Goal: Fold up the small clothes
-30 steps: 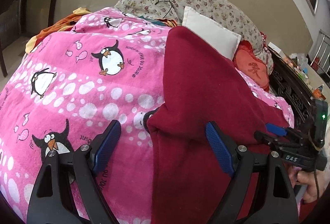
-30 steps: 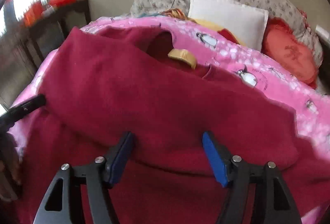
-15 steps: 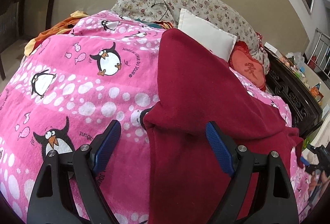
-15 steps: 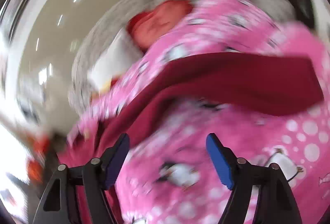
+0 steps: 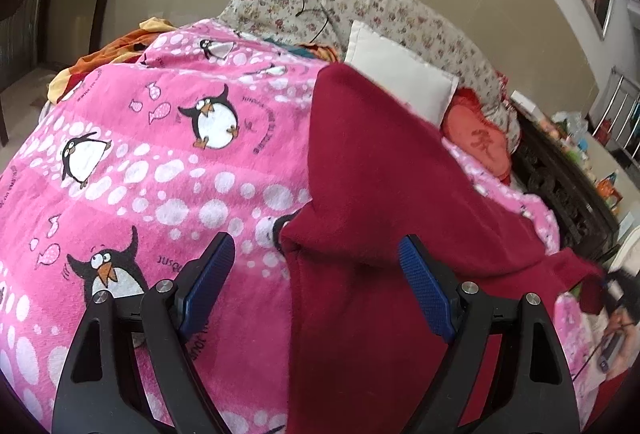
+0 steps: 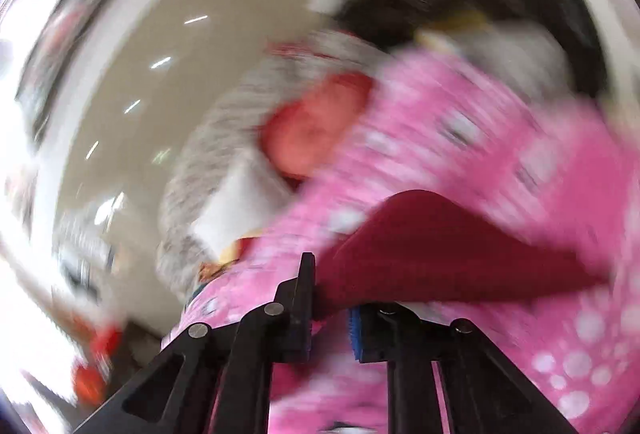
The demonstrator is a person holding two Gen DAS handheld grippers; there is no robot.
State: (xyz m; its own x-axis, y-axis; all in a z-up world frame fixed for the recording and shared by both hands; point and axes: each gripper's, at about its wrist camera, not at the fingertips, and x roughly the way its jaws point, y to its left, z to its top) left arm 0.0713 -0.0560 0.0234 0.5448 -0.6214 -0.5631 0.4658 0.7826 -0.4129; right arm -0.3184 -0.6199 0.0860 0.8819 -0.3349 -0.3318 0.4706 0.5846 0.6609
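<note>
Two claws are working one maroon fleece garment (image 5: 372, 170), which is lying on the pink penguin blanket (image 5: 132, 162) that is covering the bed.

The left claw (image 5: 316, 290) is hovering with its blue pads spread wide and gripping nothing. The garment's left edge is running straight ahead of this claw, from a bunched corner just ahead of its tips and between the two pads, away toward the white pillow (image 5: 400, 74). So the cloth's long axis is pointing forward from the left claw, with bare blanket lying ahead of its left pad and the maroon body spreading ahead of its right pad and off to that side. That near corner is sitting closer to the left claw than to the other, and I am judging it the natural thing for this claw to pinch next.

Further to the right, in the left wrist view, the garment is tapering to a far corner at the frame's edge, where a dark shape is showing too small to read clearly.

The right claw (image 6: 332, 318) is pressing its jaws nearly together on a maroon flap (image 6: 440, 254) of the garment, which is rising ahead of its tips and stretching off to its right over the blanket. This view is heavily blurred, so finer detail of the grip is not readable.
</note>
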